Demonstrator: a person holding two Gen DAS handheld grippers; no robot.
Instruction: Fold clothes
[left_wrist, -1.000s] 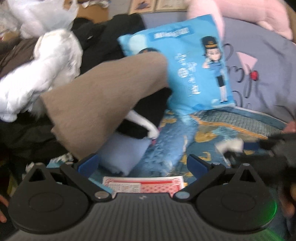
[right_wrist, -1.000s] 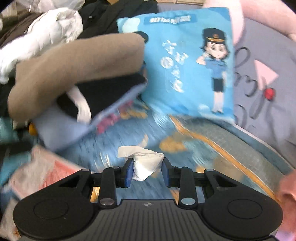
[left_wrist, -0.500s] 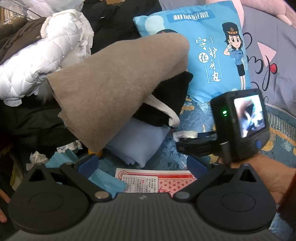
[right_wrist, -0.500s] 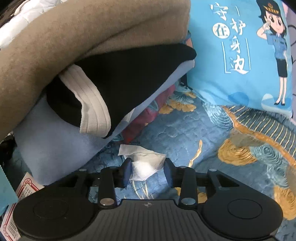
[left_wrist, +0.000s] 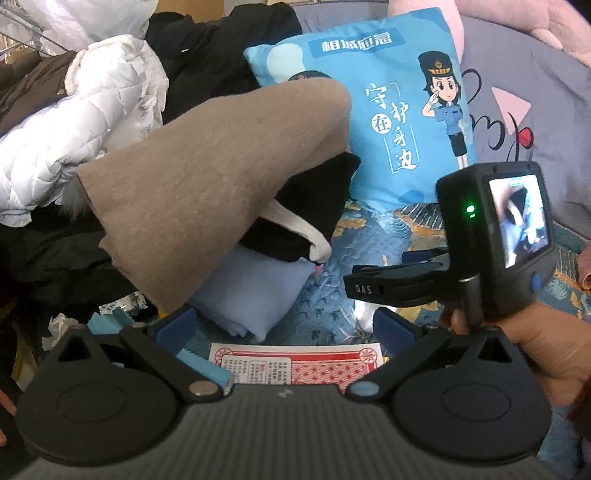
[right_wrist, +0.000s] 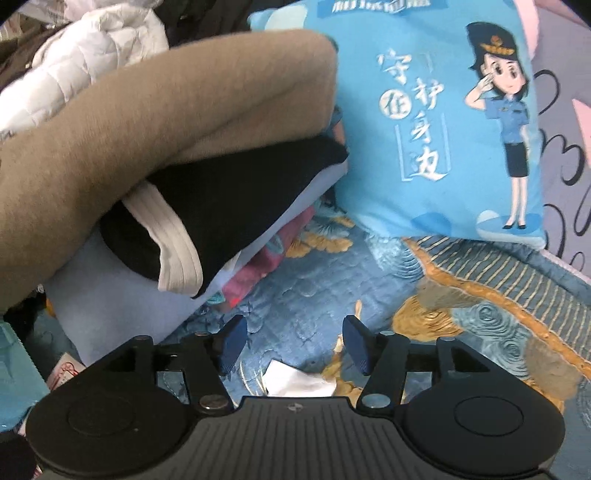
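A stack of folded clothes lies on the blue patterned quilt (right_wrist: 314, 295): a tan garment (left_wrist: 207, 192) (right_wrist: 155, 136) on top, a black one with a white ribbed cuff (right_wrist: 229, 206) under it, a pale blue one (left_wrist: 255, 288) at the bottom. My left gripper (left_wrist: 284, 328) is open and empty, in front of the stack. My right gripper (right_wrist: 291, 343) is open, right of the stack; its body shows in the left wrist view (left_wrist: 495, 236). A crumpled white tissue (right_wrist: 299, 382) lies on the quilt just behind its fingertips.
A blue cartoon-print pillow (left_wrist: 388, 110) (right_wrist: 443, 122) leans behind the stack. A white quilted jacket (left_wrist: 74, 129) and dark clothes (left_wrist: 207, 44) pile up at left. A red-and-white printed packet (left_wrist: 295, 363) lies by my left gripper. A grey-purple cover (left_wrist: 535, 110) is at right.
My right gripper has opened and let go of the white tissue, which now lies on the quilt. Both grippers moved closer to the folded stack.
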